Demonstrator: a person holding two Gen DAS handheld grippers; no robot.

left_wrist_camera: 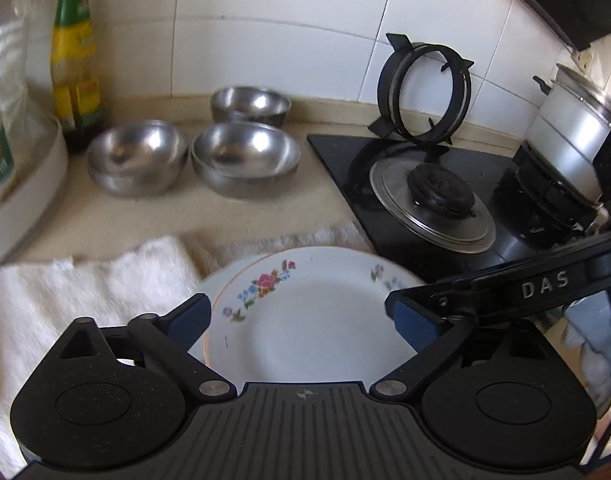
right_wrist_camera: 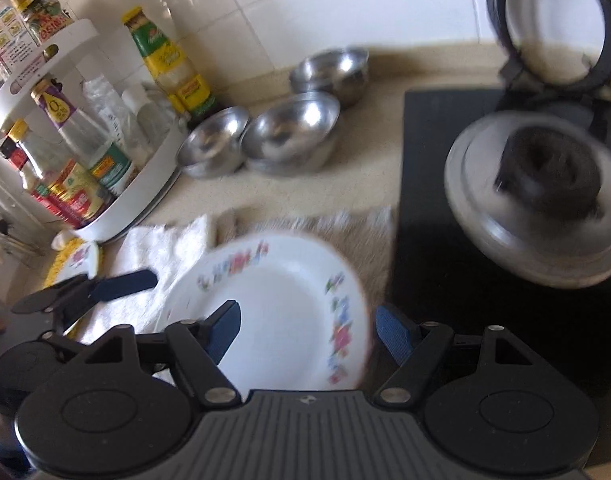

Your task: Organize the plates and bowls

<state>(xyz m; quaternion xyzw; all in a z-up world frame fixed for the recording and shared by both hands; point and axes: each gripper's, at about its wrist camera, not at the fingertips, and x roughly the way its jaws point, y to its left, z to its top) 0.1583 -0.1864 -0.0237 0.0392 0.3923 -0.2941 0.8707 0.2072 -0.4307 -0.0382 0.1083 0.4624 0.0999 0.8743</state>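
A white plate with flower prints (left_wrist_camera: 305, 320) lies on towels at the counter's front; it also shows in the right wrist view (right_wrist_camera: 281, 308). My left gripper (left_wrist_camera: 301, 320) is open, its fingers to either side of the plate. My right gripper (right_wrist_camera: 309, 330) is open over the plate's near rim, empty. The right gripper's finger (left_wrist_camera: 485, 292) reaches in from the right in the left wrist view. Three steel bowl stacks (left_wrist_camera: 245, 160) (left_wrist_camera: 137, 162) (left_wrist_camera: 249, 104) stand at the back. A yellow-rimmed floral plate (right_wrist_camera: 75, 262) lies at the left, partly hidden.
White towel (left_wrist_camera: 85, 292) and beige towel (right_wrist_camera: 345, 236) cover the counter front. Black stove (left_wrist_camera: 425, 200) with a burner (left_wrist_camera: 441, 192), a leaning pot ring (left_wrist_camera: 423, 92) and a pot (left_wrist_camera: 569, 136) is right. Sauce bottle (left_wrist_camera: 75, 56) and a white bottle rack (right_wrist_camera: 85, 120) stand left.
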